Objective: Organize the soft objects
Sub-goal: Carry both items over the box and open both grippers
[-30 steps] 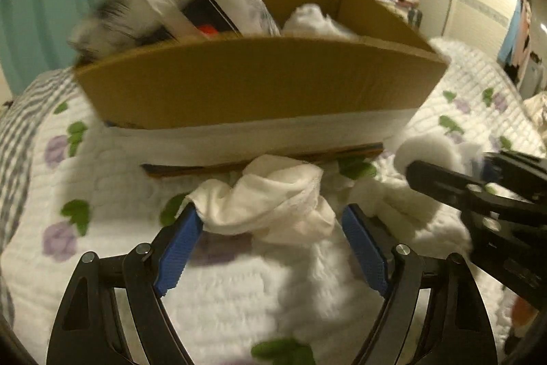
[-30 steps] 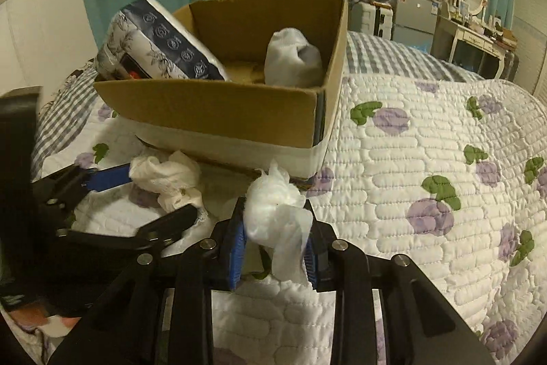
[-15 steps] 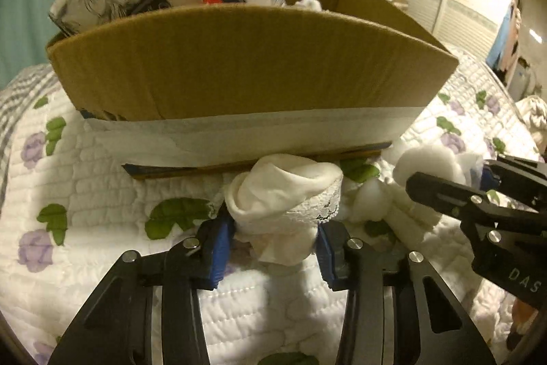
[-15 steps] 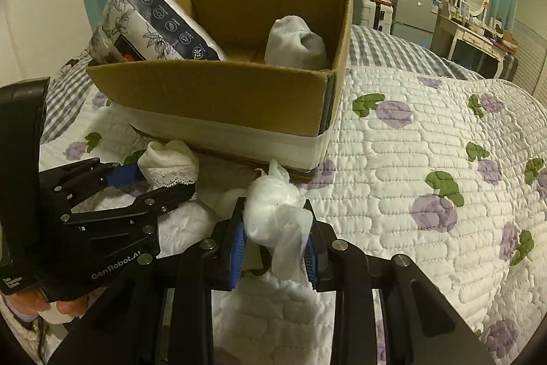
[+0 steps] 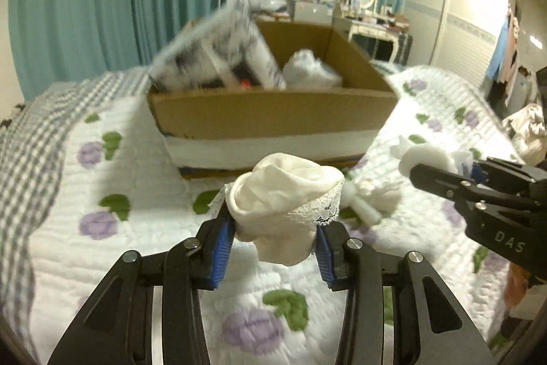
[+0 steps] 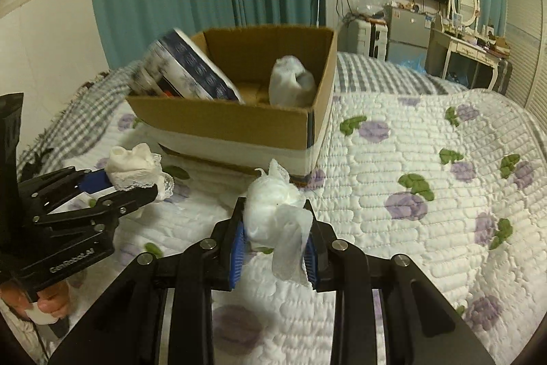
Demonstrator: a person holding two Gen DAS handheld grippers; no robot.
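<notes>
My left gripper (image 5: 273,245) is shut on a cream lace-trimmed cloth (image 5: 287,197) and holds it above the quilt, in front of the cardboard box (image 5: 273,115). It also shows in the right wrist view (image 6: 136,166). My right gripper (image 6: 275,248) is shut on a white crumpled cloth (image 6: 273,211), raised to the right of the left one. That cloth shows in the left wrist view (image 5: 427,156). The box (image 6: 239,122) holds a patterned package (image 6: 191,70) and a white bundle (image 6: 290,84). Another white cloth (image 5: 372,197) lies on the quilt.
The bed has a white quilt with purple flowers (image 6: 427,194) and a grey checked blanket (image 5: 30,139) at the left. Teal curtains hang behind the box. A dresser with a mirror (image 6: 468,33) and a TV stand at the far right.
My left gripper closed on the cream cloth and lifted it off the quilt, pulling back from the box. My right gripper rose a little, still holding its white cloth.
</notes>
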